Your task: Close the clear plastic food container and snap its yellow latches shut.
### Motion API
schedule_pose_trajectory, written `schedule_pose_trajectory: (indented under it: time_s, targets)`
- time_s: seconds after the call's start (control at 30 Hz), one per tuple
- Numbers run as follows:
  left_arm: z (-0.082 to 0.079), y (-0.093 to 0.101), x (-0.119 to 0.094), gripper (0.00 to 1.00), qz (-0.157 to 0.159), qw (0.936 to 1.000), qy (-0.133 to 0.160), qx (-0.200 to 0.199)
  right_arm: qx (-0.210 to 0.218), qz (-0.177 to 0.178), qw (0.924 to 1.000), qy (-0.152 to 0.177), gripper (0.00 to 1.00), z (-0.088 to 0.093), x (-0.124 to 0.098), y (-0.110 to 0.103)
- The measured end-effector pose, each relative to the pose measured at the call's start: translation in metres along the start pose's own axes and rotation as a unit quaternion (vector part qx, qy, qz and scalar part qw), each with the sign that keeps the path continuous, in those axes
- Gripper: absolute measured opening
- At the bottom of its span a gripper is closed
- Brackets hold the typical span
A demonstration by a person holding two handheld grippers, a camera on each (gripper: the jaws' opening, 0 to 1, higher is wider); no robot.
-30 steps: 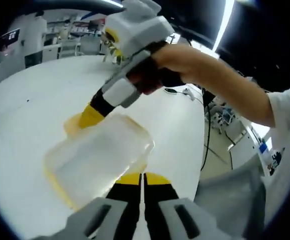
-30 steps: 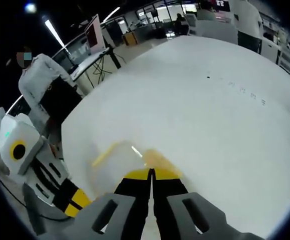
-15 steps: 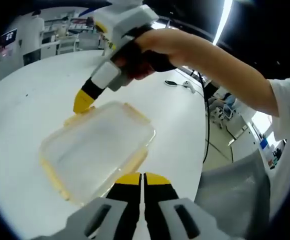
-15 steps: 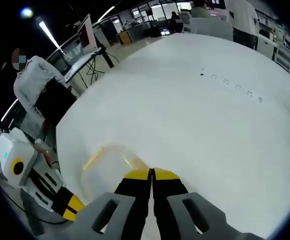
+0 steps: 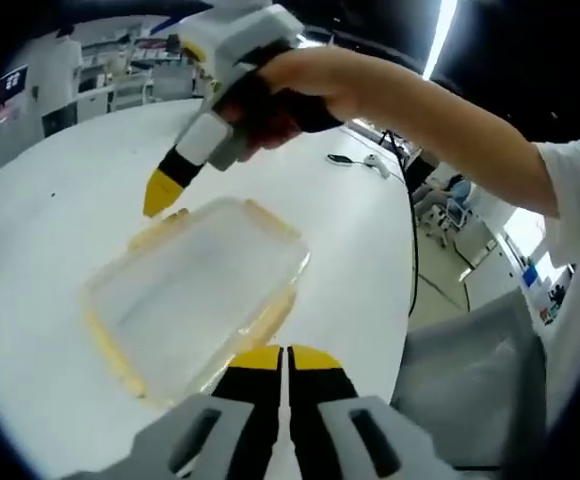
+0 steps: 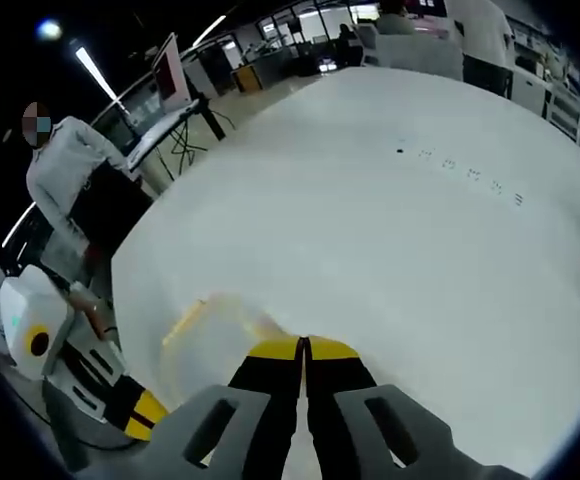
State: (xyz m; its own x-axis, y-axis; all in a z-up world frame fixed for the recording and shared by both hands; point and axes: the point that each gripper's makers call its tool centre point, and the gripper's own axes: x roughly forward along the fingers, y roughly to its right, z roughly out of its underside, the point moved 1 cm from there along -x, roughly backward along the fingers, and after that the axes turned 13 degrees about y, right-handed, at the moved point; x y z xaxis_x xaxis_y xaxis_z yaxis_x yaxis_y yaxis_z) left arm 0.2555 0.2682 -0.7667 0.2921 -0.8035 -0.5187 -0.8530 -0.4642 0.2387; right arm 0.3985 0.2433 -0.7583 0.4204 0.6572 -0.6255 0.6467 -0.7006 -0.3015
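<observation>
The clear plastic food container (image 5: 195,290) lies flat on the white table (image 5: 40,210) with its lid on. Yellow latches run along its rim: one at the far end (image 5: 160,232), one on the left side (image 5: 105,345). My right gripper (image 5: 161,194) reaches in from above, shut, its yellow tip just above the far latch and apart from it. My left gripper (image 5: 286,350) is shut, empty, at the container's near edge. In the right gripper view my right gripper (image 6: 303,343) is shut over the container's blurred end (image 6: 210,315), and the left gripper (image 6: 142,412) shows at the lower left.
The table's edge (image 5: 408,260) curves close on the right, with a cable and a small object (image 5: 355,162) near it. A person (image 6: 65,175) stands beyond the table's left side. Small dark marks (image 6: 460,172) dot the wide bare tabletop.
My right gripper has lifted off the container's far latch and drawn slightly up and away. The container has settled flat. My left gripper has stayed at the near edge.
</observation>
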Motion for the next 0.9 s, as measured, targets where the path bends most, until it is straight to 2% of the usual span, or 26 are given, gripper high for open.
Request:
schedule_pose_trajectory:
  time_s: [0.13, 0.17, 0.23, 0.3, 0.4, 0.5, 0.57, 0.67, 0.73, 0.87, 0.9]
  targets:
    - [-0.017, -0.003, -0.004, 0.05, -0.002, 0.9982, 0.013, 0.058, -0.017, -0.011, 0.9998, 0.005, 0.01, -0.007, -0.007, -0.001]
    - [-0.025, -0.004, -0.004, 0.07, 0.004, 0.9963, 0.025, 0.082, -0.025, -0.016, 0.9996, 0.003, 0.02, -0.007, -0.009, -0.002]
    - [-0.037, -0.006, -0.003, 0.12, 0.006, 0.9935, 0.04, 0.107, -0.033, -0.028, 0.9991, -0.001, 0.03, -0.008, -0.011, -0.005]
    - [-0.044, -0.009, -0.002, 0.14, 0.01, 0.9894, 0.041, 0.139, -0.048, -0.032, 0.9983, -0.009, 0.05, -0.007, -0.013, -0.007]
    - [-0.046, -0.012, 0.002, 0.22, 0.015, 0.9837, 0.031, 0.176, -0.082, -0.044, 0.9953, -0.029, 0.11, -0.004, -0.014, -0.008]
    - [-0.044, -0.014, 0.009, 0.25, 0.024, 0.9759, 0.018, 0.216, -0.108, -0.06, 0.9909, -0.052, 0.16, 0.001, -0.014, -0.013]
    - [-0.043, -0.013, 0.012, 0.27, 0.031, 0.9734, 0.012, 0.227, -0.124, -0.064, 0.9882, -0.063, 0.18, 0.004, -0.014, -0.015]
    - [-0.041, -0.017, 0.015, 0.32, 0.028, 0.9617, -0.006, 0.272, -0.142, -0.08, 0.9812, -0.103, 0.26, 0.014, -0.015, -0.02]
    - [-0.041, -0.02, 0.016, 0.33, 0.023, 0.9556, -0.012, 0.293, -0.154, -0.082, 0.9783, -0.112, 0.28, 0.016, -0.012, -0.021]
    - [-0.036, -0.018, 0.018, 0.33, 0.031, 0.9515, -0.02, 0.305, -0.174, -0.089, 0.9726, -0.126, 0.3, 0.019, -0.01, -0.024]
    - [-0.035, -0.019, 0.018, 0.33, 0.031, 0.9473, -0.027, 0.318, -0.176, -0.09, 0.9717, -0.129, 0.31, 0.019, -0.01, -0.024]
